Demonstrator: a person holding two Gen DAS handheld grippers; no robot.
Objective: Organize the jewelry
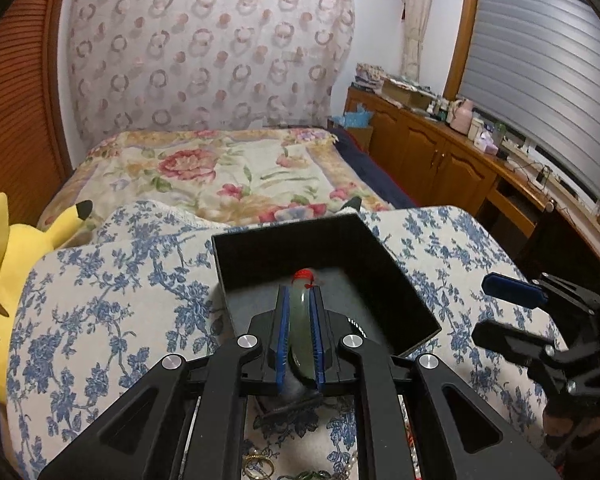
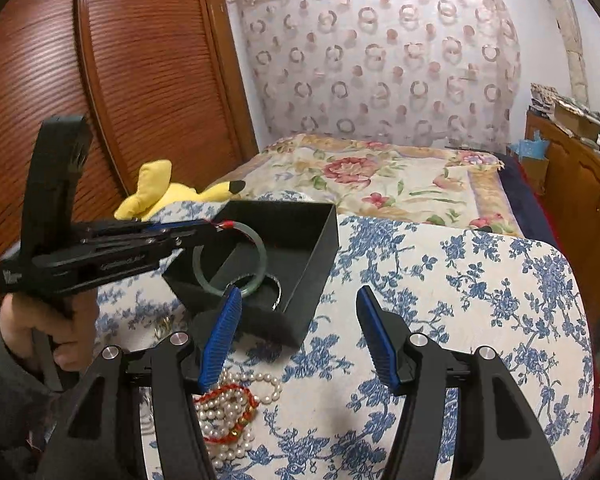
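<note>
The left gripper (image 1: 299, 300) is clamped on a pale green jade bangle (image 2: 236, 258), its blue pads pinching the rim beside a red thread wrap (image 1: 303, 275); the ring hangs edge-on from the jaws, over the open black box (image 1: 380, 248) directly ahead and below. The right gripper (image 2: 296, 300) stands released, jaws wide and holding nothing, just off to the side of the box. Behind and below the right jaws lie a pearl strand (image 2: 236, 408) and a red bead bracelet (image 2: 228, 394) on the blue floral cloth (image 2: 460, 300). The step looks like lowering the bangle in; best to bring it near the box floor before letting go, since jade chips; something ring-like may already lie inside, though it is hard to make out.
</note>
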